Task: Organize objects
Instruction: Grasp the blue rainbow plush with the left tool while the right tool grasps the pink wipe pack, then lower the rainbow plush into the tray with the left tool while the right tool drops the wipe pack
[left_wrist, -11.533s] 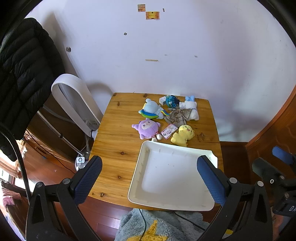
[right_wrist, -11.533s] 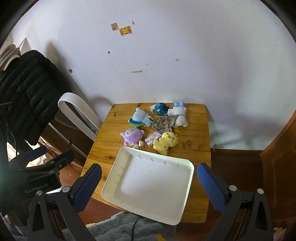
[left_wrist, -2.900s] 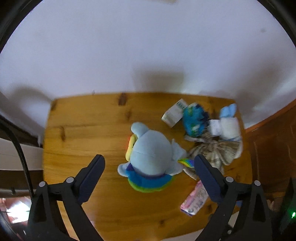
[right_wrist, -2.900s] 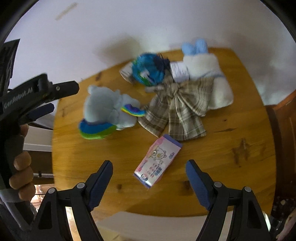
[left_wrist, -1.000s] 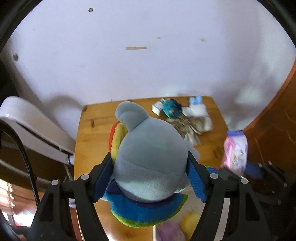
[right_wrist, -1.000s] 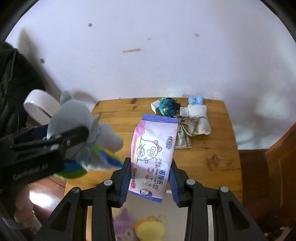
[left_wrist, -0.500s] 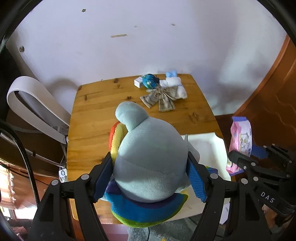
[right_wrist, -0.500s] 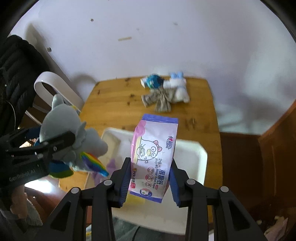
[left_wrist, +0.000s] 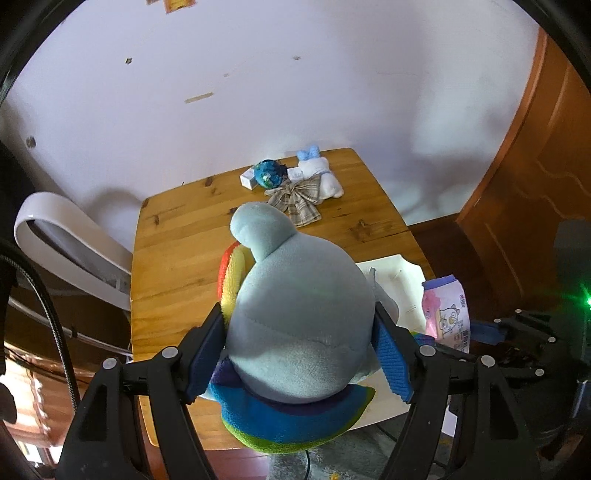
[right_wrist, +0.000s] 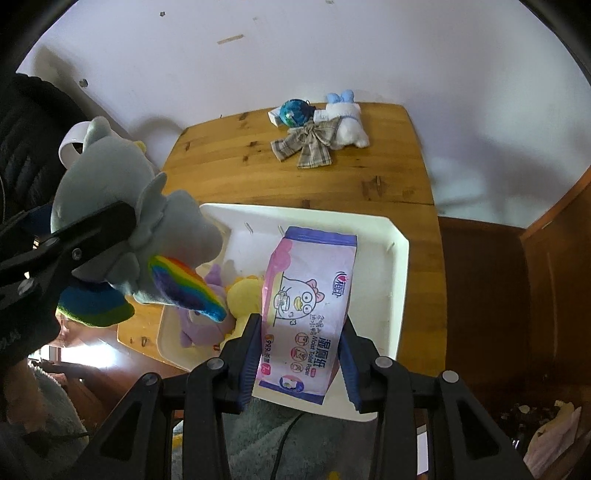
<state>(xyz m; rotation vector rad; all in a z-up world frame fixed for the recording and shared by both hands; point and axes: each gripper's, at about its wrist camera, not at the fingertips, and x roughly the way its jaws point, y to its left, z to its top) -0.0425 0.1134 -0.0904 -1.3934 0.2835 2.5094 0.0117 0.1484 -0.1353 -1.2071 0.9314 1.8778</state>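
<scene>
My left gripper (left_wrist: 299, 354) is shut on a grey-blue plush with rainbow trim (left_wrist: 295, 317) and holds it above the near left part of the white tray (right_wrist: 400, 266); the plush also shows in the right wrist view (right_wrist: 136, 221). My right gripper (right_wrist: 299, 354) is shut on a pink wet-wipes pack (right_wrist: 310, 310) and holds it over the tray's middle; the pack also shows in the left wrist view (left_wrist: 447, 314). A purple plush (right_wrist: 203, 321) and a yellow plush (right_wrist: 243, 295) lie in the tray.
At the far end of the wooden table (right_wrist: 229, 155) lie a plaid bow (right_wrist: 306, 144), a white and blue plush (right_wrist: 347, 122), a blue-green ball (right_wrist: 293, 112) and a small white box (left_wrist: 248, 178). A white chair (left_wrist: 62, 236) stands left of the table. A wooden door (left_wrist: 535, 166) is at the right.
Both grippers have carried the plush and the wipes pack back from the far table end to above the tray. The view has pulled back and lowered a little.
</scene>
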